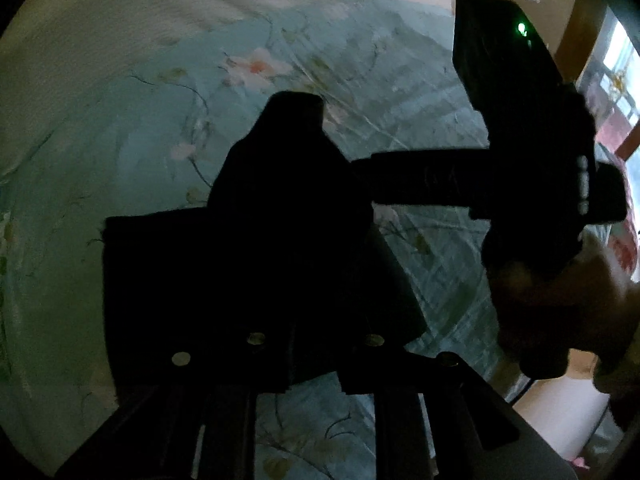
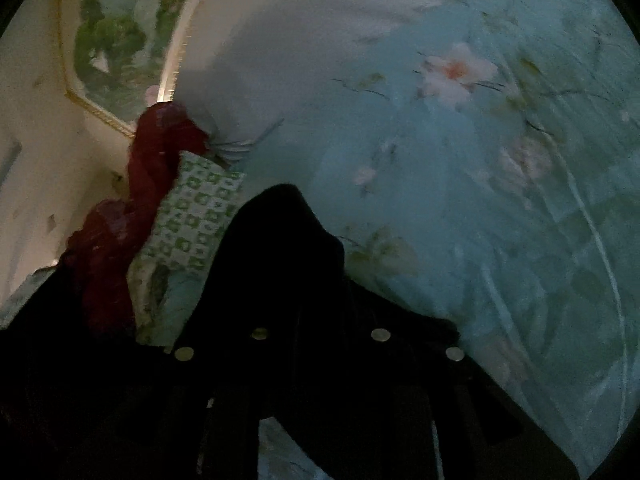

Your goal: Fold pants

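Both grippers, left gripper [image 1: 288,128] and right gripper [image 2: 288,216], tilt down over the floral bedsheet [image 1: 120,160]. Each is nearly closed, pinching bunched black pants [image 1: 240,260].

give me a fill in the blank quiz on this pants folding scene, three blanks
1. The black pants bunch up between the fingers of ____ grippers.
2. The bedspread is pale blue with a ____ print.
3. In the right wrist view, a green-and-white patterned pillow lies beside a dark ____ cloth.

Missing words: both; flower; red
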Demonstrator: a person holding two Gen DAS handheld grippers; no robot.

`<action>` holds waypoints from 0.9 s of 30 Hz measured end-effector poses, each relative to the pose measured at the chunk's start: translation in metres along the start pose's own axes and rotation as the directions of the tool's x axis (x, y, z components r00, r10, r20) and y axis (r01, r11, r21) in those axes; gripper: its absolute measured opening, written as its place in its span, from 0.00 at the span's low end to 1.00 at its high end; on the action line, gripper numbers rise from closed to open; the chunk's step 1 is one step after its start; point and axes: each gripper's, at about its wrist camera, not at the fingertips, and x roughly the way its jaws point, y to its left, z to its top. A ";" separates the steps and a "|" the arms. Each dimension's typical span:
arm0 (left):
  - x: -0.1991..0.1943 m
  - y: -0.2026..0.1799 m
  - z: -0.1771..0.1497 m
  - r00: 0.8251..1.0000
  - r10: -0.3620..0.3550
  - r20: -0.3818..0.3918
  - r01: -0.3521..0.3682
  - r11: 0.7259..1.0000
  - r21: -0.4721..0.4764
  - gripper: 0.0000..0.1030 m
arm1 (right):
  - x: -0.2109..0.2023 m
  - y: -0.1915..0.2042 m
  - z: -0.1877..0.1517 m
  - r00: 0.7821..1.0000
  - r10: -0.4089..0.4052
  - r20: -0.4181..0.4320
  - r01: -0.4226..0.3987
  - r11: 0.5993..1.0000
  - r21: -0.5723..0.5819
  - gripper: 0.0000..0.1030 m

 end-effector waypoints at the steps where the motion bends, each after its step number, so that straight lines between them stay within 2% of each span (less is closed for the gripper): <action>1: 0.004 -0.002 -0.001 1.000 -0.006 -0.008 0.006 1.000 0.006 0.18 | -0.002 -0.003 -0.002 1.000 -0.011 0.000 0.011 1.000 0.012 0.21; 4: 0.011 -0.007 -0.003 0.999 -0.034 -0.025 0.035 0.999 0.029 0.28 | -0.009 -0.011 -0.007 0.999 -0.046 0.004 0.046 0.998 0.043 0.21; 7: 0.014 -0.013 -0.004 0.997 -0.079 -0.012 0.079 0.996 0.051 0.44 | -0.018 -0.018 -0.011 0.996 -0.085 0.012 0.084 0.993 0.080 0.21; 8: 0.014 -0.015 -0.004 0.996 -0.084 -0.010 0.085 0.995 0.058 0.46 | -0.023 -0.021 -0.013 0.995 -0.093 0.019 0.091 0.991 0.101 0.21; 11: 0.014 -0.021 -0.004 0.995 -0.095 -0.006 0.095 0.991 0.091 0.47 | -0.033 -0.025 -0.017 0.993 -0.110 0.045 0.102 0.985 0.140 0.21; 17: 0.008 -0.022 -0.007 0.987 -0.161 -0.010 0.161 0.979 0.121 0.52 | -0.045 -0.021 -0.025 0.990 -0.130 0.054 0.119 0.978 0.172 0.21; 19: 0.005 -0.019 -0.008 0.982 -0.190 -0.016 0.190 0.974 0.121 0.52 | -0.047 -0.019 -0.027 0.988 -0.146 0.055 0.133 0.972 0.192 0.26; 21: -0.003 -0.013 -0.010 0.975 -0.222 -0.013 0.222 0.968 0.121 0.53 | -0.051 -0.017 -0.029 0.984 -0.166 0.066 0.149 0.967 0.205 0.38; 22: -0.008 -0.009 -0.012 0.972 -0.235 -0.008 0.234 0.965 0.121 0.55 | -0.054 -0.016 -0.030 0.982 -0.177 0.073 0.158 0.965 0.209 0.40; 25: -0.020 0.005 -0.014 0.968 -0.249 0.016 0.246 0.964 0.106 0.60 | -0.060 -0.011 -0.033 0.975 -0.204 0.086 0.182 0.960 0.213 0.50; 27: -0.026 0.016 -0.015 0.971 -0.239 0.029 0.236 0.968 0.081 0.65 | -0.065 -0.003 -0.034 0.966 -0.242 0.094 0.220 0.955 0.198 0.61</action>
